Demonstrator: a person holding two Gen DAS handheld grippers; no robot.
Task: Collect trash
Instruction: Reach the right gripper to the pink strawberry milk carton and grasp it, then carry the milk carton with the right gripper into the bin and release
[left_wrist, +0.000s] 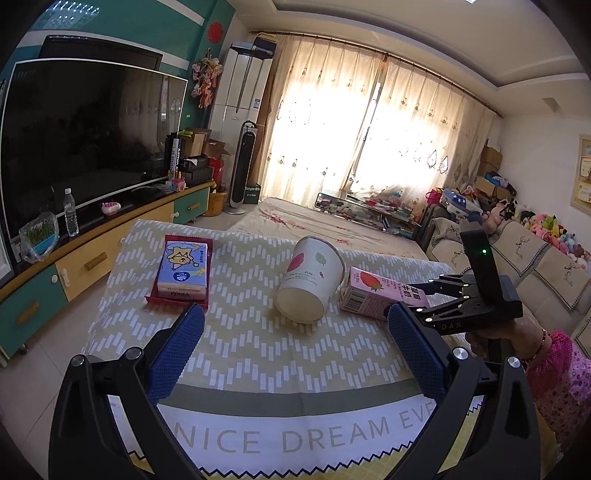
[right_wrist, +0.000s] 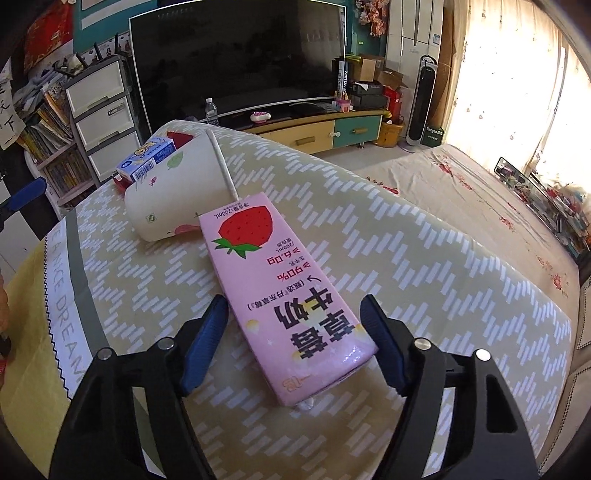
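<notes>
Right wrist view, nearest: right gripper (right_wrist: 293, 332) fingers spread either side of the pink strawberry milk carton (right_wrist: 280, 291) lying flat on the worktop (right_wrist: 424, 266), left pad seemingly just clear of the carton wall, right pad apart; its white straw (right_wrist: 221, 166) shows only here. Left wrist view: left gripper (left_wrist: 291, 350) fingers spread wide over bare cloth, holding nothing. Beyond, the paper cup (left_wrist: 310, 278) lies on its side touching the carton; the tissue pack (left_wrist: 183, 271) rests on a red wrapper (left_wrist: 168, 298), half hidden behind the cup in the right view.
</notes>
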